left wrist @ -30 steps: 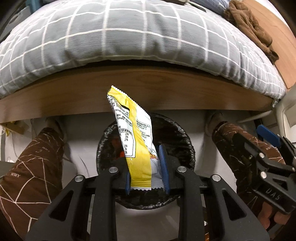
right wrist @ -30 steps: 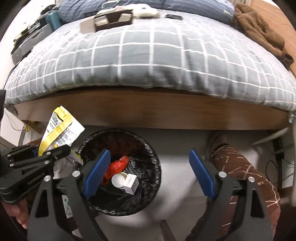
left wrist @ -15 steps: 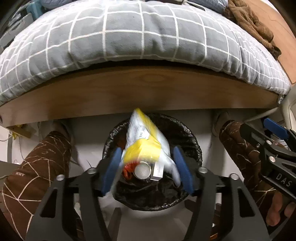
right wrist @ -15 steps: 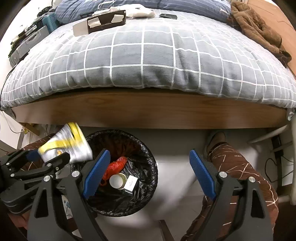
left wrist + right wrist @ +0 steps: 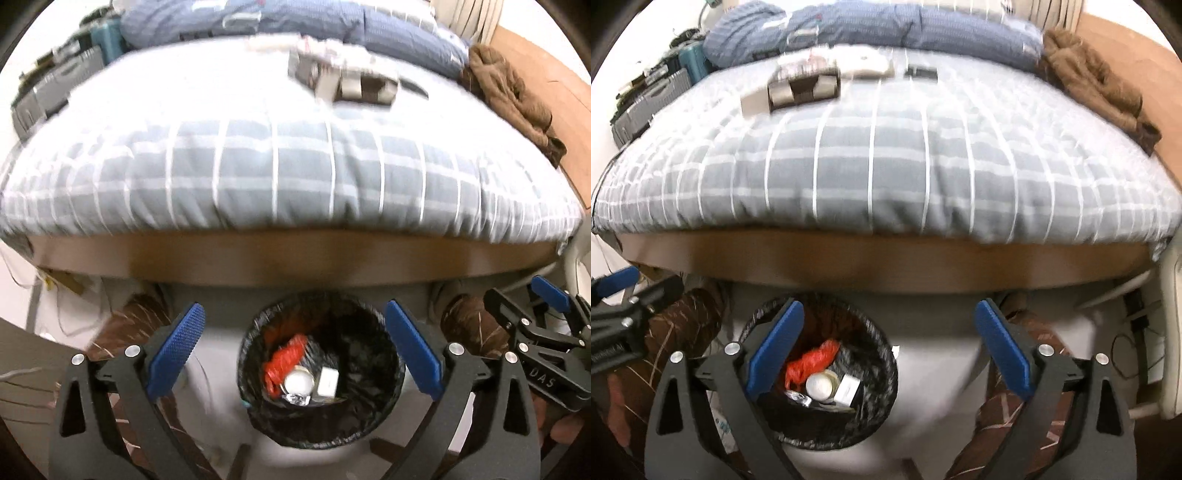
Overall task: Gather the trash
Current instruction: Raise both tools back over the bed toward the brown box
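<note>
A round bin with a black liner [image 5: 384,417] stands on the floor by the bed; it also shows in the right wrist view [image 5: 882,398]. Inside lie red plastic [image 5: 286,360], a white round lid [image 5: 300,382] and a small white box [image 5: 327,382]. My left gripper [image 5: 293,354] is open and empty above the bin. My right gripper [image 5: 886,354] is open and empty, right of the bin's middle. The yellow wrapper is not in sight. On the bed lie a brown and white package [image 5: 801,90] and flat white items [image 5: 866,64].
The bed with a grey checked duvet [image 5: 886,173] and wooden frame [image 5: 886,262] fills the upper view. A brown garment [image 5: 1097,88] lies at its right. Grey cases [image 5: 646,107] sit far left. The person's legs in brown patterned trousers [image 5: 1015,398] flank the bin.
My left gripper opened and let go of the yellow wrapper, which dropped out of sight toward the bin. Both grippers rose and tilted up toward the bed.
</note>
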